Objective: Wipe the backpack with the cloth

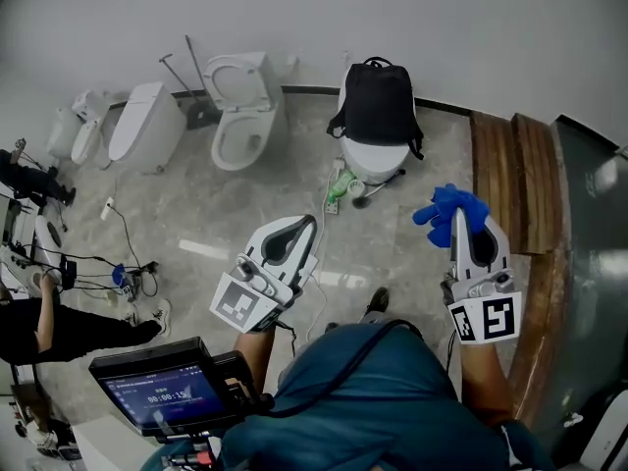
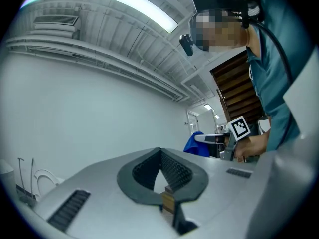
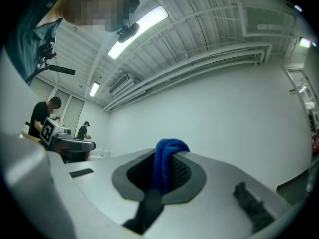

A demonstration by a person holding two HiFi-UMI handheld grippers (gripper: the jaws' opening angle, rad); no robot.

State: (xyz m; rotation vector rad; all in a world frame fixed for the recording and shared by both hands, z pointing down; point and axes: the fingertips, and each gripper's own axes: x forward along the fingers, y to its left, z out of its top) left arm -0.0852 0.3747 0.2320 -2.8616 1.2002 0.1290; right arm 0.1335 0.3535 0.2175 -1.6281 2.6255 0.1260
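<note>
A black backpack (image 1: 378,106) sits upright on a white toilet (image 1: 373,157) against the far wall in the head view. My right gripper (image 1: 461,214) is raised and shut on a blue cloth (image 1: 446,207), which bunches over its tips; in the right gripper view the blue cloth (image 3: 163,166) hangs between the jaws of the right gripper (image 3: 167,153). My left gripper (image 1: 312,222) is held lower left of the backpack, jaws together with nothing in them. In the left gripper view, the left gripper (image 2: 160,154) points at a bare wall. Both grippers are well short of the backpack.
Two more toilets (image 1: 240,111) (image 1: 147,126) stand to the backpack's left. A green and white bottle (image 1: 339,189) lies at its base. Wooden boards (image 1: 510,165) run along the right. Cables (image 1: 118,263) and a person (image 1: 59,327) occupy the left floor; a screen (image 1: 162,391) sits near me.
</note>
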